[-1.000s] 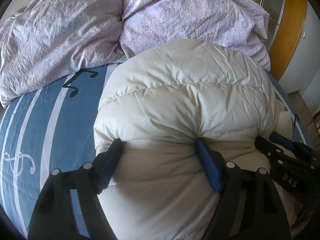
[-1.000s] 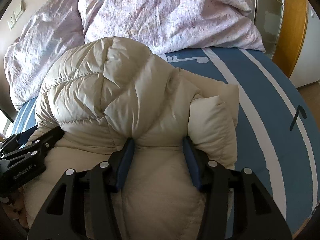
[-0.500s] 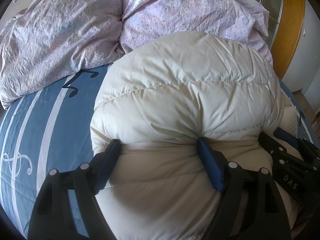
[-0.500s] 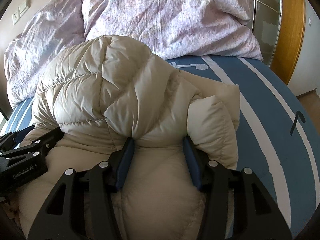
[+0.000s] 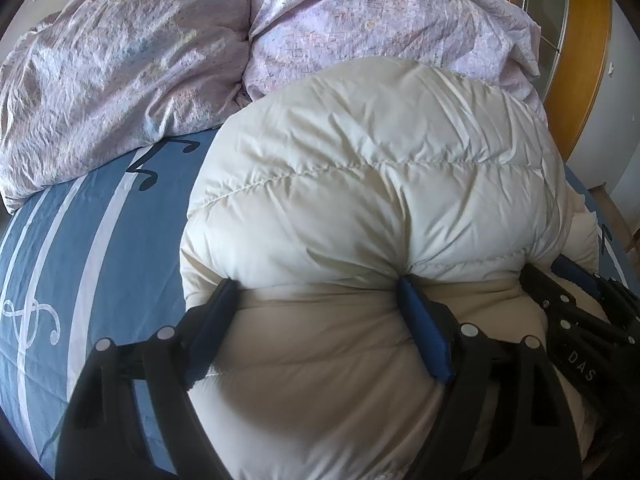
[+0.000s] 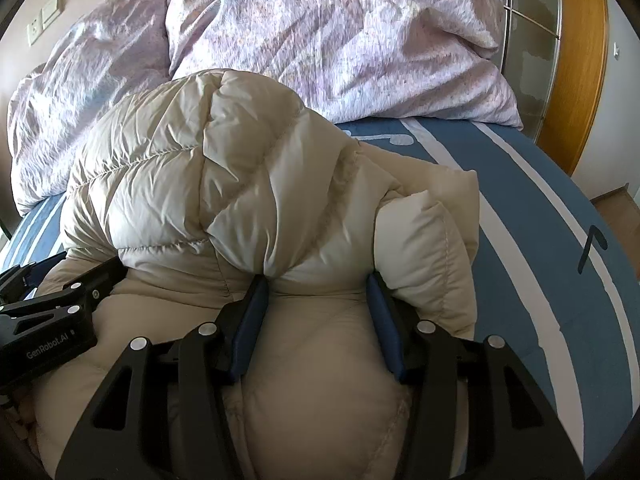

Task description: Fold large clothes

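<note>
Both tongs, left (image 5: pixel 316 300) & right (image 6: pixel 318 292), clamp the puffy jacket (image 5: pixel 372 184) (cream, folded) on the bed (image 5: pixel 100 240).

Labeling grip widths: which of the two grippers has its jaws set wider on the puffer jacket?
The left gripper: its jaws span a broad fold of the cream puffer jacket. The right gripper pinches a narrower bunch near the jacket's edge.

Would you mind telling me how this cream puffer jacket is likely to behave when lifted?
The cream puffer jacket bulges around both grippers' pads, so it probably compresses, then springs back. Its shiny shell looks slippery. Draped folds suggest it will flop.
</note>
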Motion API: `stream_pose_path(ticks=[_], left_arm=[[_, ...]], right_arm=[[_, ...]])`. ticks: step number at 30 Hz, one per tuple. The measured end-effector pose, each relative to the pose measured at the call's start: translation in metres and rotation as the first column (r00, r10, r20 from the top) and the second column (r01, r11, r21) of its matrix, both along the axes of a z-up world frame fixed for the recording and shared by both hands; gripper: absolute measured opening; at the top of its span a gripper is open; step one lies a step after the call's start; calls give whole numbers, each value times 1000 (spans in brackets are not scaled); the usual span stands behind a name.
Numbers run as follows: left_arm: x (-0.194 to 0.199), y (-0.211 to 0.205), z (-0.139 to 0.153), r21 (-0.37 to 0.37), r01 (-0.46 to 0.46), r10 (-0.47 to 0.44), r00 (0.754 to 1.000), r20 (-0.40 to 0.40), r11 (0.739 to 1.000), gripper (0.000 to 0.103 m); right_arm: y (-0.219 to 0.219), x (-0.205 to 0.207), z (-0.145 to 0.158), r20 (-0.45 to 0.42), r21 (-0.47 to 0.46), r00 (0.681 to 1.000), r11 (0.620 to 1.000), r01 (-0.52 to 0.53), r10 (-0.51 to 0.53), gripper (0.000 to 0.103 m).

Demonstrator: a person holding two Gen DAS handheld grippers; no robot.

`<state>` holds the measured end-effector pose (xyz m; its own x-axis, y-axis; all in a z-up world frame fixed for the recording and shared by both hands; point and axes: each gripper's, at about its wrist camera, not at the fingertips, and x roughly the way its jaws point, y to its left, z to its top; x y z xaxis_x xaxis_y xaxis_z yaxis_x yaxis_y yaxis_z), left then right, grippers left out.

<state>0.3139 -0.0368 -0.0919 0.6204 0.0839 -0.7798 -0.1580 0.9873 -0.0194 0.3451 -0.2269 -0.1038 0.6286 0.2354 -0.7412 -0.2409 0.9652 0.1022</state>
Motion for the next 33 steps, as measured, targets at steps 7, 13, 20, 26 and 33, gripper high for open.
stream_pose_path(ticks=[7,13,20,26,33], left_arm=[[-1,0,-1,4,-2,2,1000,9,1000,83],[-2,0,-2,8,-6,6,1000,19,1000,84],[-2,-1,-3,12,-9,9,1000,27,1000,85],[-2,-1,-4,14,-12,12,999,36,1000,85],[-4,-1,-4,20,-17,16,999,48,1000,86]], right_arm=[[0,-1,0,13,-6,1000,1000,0,0,52],[0,-1,0,18,-6,1000,1000,-1,1,52],[0,0,0,17,-6,1000,1000,-2,2,52],[0,-1,0,16,-7,1000,1000,-2,2,52],[0,0,0,16,-7,1000,1000,-2,2,52]])
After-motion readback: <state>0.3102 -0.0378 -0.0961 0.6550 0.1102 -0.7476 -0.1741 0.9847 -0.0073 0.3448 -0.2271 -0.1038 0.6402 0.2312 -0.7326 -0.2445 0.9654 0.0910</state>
